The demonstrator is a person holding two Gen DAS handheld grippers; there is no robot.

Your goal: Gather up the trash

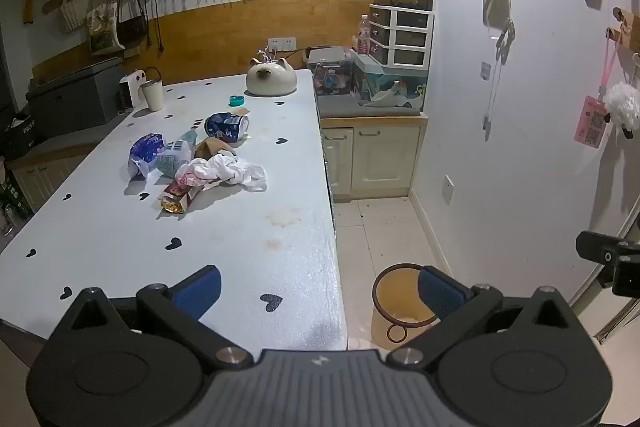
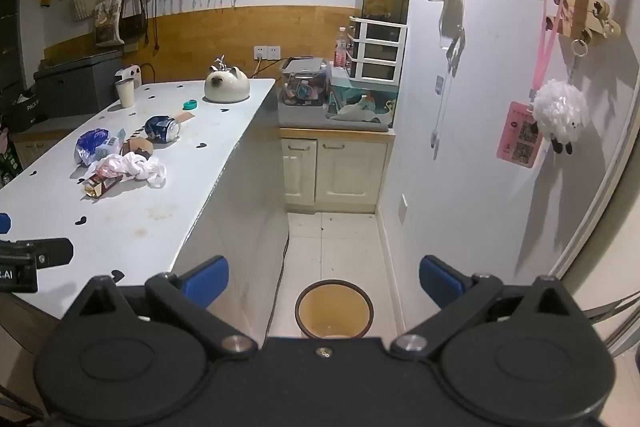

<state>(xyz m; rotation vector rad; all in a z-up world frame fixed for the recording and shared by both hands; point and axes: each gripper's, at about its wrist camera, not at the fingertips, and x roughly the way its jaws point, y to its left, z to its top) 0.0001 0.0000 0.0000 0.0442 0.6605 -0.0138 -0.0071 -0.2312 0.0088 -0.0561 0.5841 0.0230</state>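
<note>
The trash pile (image 1: 192, 163), comprising a crumpled white bag (image 1: 224, 171), blue wrappers and a blue can (image 1: 226, 127), lies mid-table on the white table (image 1: 240, 247). The bin (image 2: 334, 307) stands on the floor beside the table. Left gripper (image 1: 320, 291) and right gripper (image 2: 324, 279) both have jaws spread wide, holding nothing.

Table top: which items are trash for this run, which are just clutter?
Job:
- white crumpled bag
- snack box
- blue wrapper
- label packet
- brown paper
- blue can
- waste bin on the floor

Lying about:
- cat-shaped pot
- white cup
- teal lid
</note>
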